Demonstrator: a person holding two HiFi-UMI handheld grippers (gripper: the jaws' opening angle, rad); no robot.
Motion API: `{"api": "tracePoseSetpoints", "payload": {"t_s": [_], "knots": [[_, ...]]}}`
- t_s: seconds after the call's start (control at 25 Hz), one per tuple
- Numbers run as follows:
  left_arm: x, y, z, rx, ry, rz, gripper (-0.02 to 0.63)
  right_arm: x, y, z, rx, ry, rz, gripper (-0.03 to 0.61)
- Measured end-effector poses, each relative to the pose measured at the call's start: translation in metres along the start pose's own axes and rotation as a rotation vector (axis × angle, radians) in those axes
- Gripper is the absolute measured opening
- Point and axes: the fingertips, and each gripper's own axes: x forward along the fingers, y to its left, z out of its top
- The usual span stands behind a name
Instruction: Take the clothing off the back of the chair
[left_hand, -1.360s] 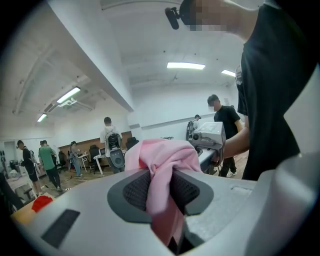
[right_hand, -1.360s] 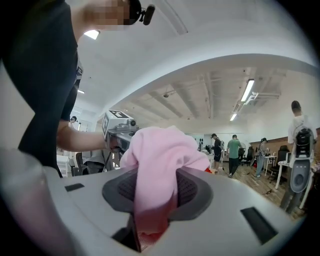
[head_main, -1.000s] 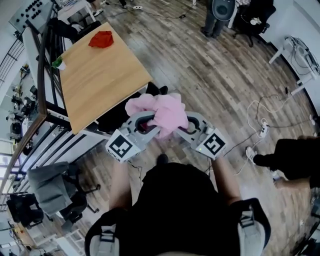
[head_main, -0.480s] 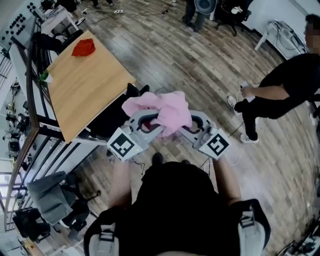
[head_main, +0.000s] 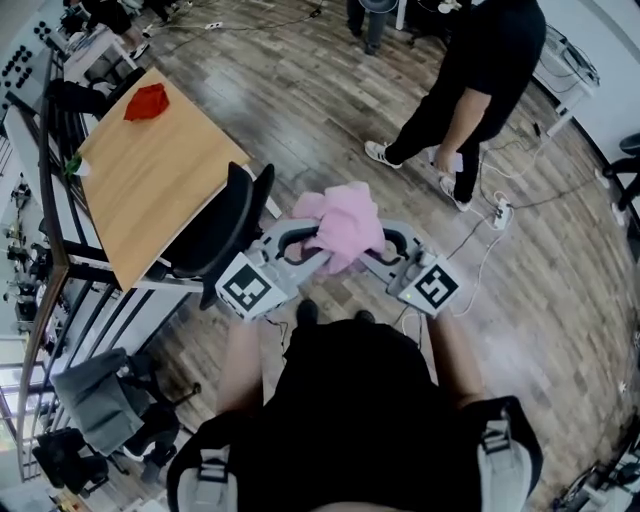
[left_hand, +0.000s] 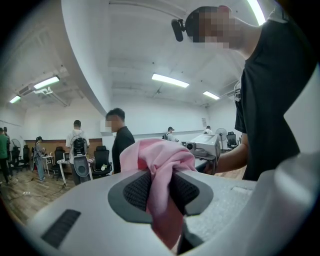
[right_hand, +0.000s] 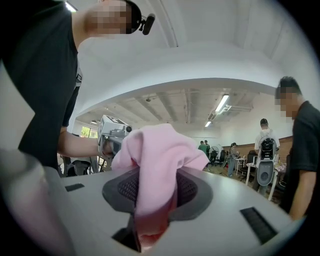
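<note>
A bunched pink garment (head_main: 343, 225) hangs in the air between my two grippers, in front of my body. My left gripper (head_main: 300, 252) is shut on its left part; in the left gripper view the pink cloth (left_hand: 159, 172) is pinched between the dark pads. My right gripper (head_main: 372, 252) is shut on its right part, with the pink cloth (right_hand: 152, 172) squeezed between its pads. A black office chair (head_main: 215, 232) stands to the left of the garment, apart from it, its backrest bare.
A wooden table (head_main: 150, 170) with a red cloth (head_main: 146, 101) on its far end stands at the left behind the chair. A person in black (head_main: 470, 85) walks on the floor ahead right. Cables and a power strip (head_main: 500, 212) lie on the floor.
The view has swung to the right with both grippers and the pink garment. The table has slid left in view, the chair's backrest has come into sight, and the person in black has walked closer.
</note>
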Motion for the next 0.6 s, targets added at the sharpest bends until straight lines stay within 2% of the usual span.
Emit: {"api": "tracePoseSetpoints", "payload": {"t_s": [0.6], "knots": [[0.029, -0.05, -0.01, -0.006, 0.011, 0.013, 0.091, -0.054, 0.011, -0.016, 0.015, 0.019, 0.024, 0.124]]}}
